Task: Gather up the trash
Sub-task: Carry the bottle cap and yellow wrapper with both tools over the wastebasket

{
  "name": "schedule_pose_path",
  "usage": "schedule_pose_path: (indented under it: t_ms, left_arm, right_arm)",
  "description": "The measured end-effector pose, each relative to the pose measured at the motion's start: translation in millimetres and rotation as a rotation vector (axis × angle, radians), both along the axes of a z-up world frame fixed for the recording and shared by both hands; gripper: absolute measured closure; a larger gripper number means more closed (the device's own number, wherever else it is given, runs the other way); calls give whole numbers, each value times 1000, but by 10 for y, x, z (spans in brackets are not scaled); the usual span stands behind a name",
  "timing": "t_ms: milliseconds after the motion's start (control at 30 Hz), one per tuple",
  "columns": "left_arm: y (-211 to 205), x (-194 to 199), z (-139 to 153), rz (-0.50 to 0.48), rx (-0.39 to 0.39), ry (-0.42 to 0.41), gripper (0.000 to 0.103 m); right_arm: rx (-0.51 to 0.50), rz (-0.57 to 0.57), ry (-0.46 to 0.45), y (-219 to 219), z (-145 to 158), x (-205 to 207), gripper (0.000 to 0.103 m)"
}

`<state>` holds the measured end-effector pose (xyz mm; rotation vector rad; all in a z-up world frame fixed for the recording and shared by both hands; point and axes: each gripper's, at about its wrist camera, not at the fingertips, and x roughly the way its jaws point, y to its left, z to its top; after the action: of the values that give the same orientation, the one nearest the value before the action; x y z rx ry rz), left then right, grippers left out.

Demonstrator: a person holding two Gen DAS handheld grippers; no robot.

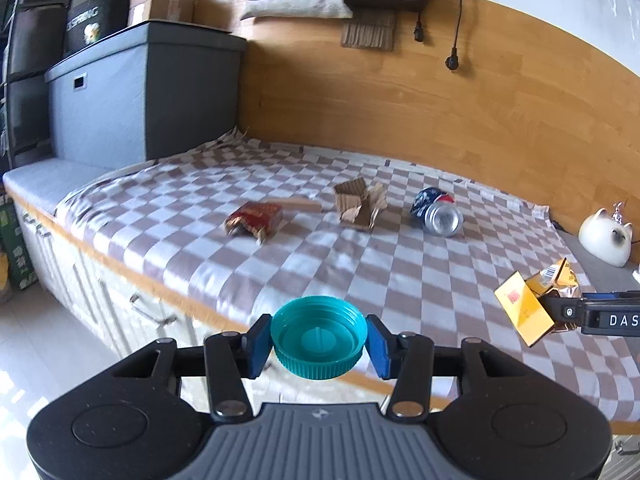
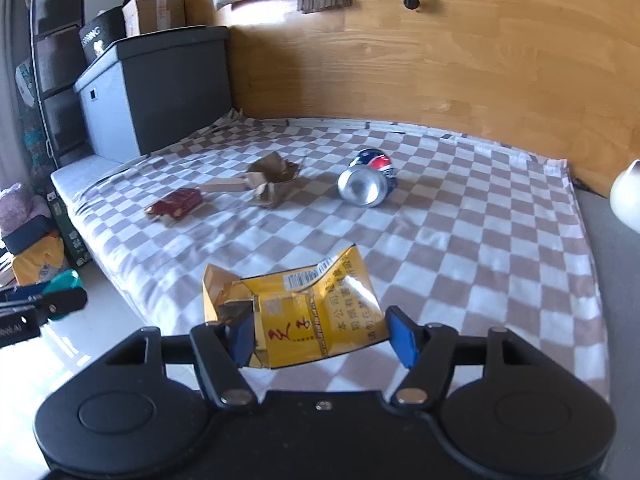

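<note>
Teal bottle cap (image 1: pixel 319 338) pinched between blue fingers (image 1: pixel 256 344) of left gripper (image 1: pixel 319 344), open side facing camera, held over bed's front edge. Torn yellow cigarette pack (image 2: pixel 298 316) clamped in right gripper (image 2: pixel 324 338), left pad on its crumpled end, right pad at its flat edge, held over near part of the bed (image 2: pixel 460 248). Same pack seen at right of left view (image 1: pixel 532 308).

Left lying on checkered blanket (image 1: pixel 360 264): one red crumpled wrapper (image 1: pixel 254 220), one torn cardboard piece (image 1: pixel 360 204) with a flat cardboard strip (image 1: pixel 296 204) just beside it, one crushed blue soda can (image 1: pixel 438 214) on its side. Three spread in a rough row mid-bed, apart from each other. Count: two pieces held, four on bed.

Room: near half of blanket bare, wide open stretch between fingers and the row. Front edge of bed drops to light floor (image 1: pixel 36 344) at left. Wooden wall panel (image 1: pixel 440 92) closes back and right. Grey storage box (image 1: pixel 140 92) stands at far left corner, one cardboard box (image 1: pixel 160 4) on top. One white cat figurine (image 1: pixel 606 236) off blanket's right edge.
</note>
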<state>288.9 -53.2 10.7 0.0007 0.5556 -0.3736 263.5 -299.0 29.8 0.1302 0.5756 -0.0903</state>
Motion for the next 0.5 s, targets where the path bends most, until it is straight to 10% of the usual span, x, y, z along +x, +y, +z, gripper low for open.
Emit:
schedule_pose_path:
  t_ms: [500]
  left_arm:
    - [600, -365, -627, 145, -19, 158, 53]
  right_arm:
    - [38, 95, 66, 752, -487, -192, 35]
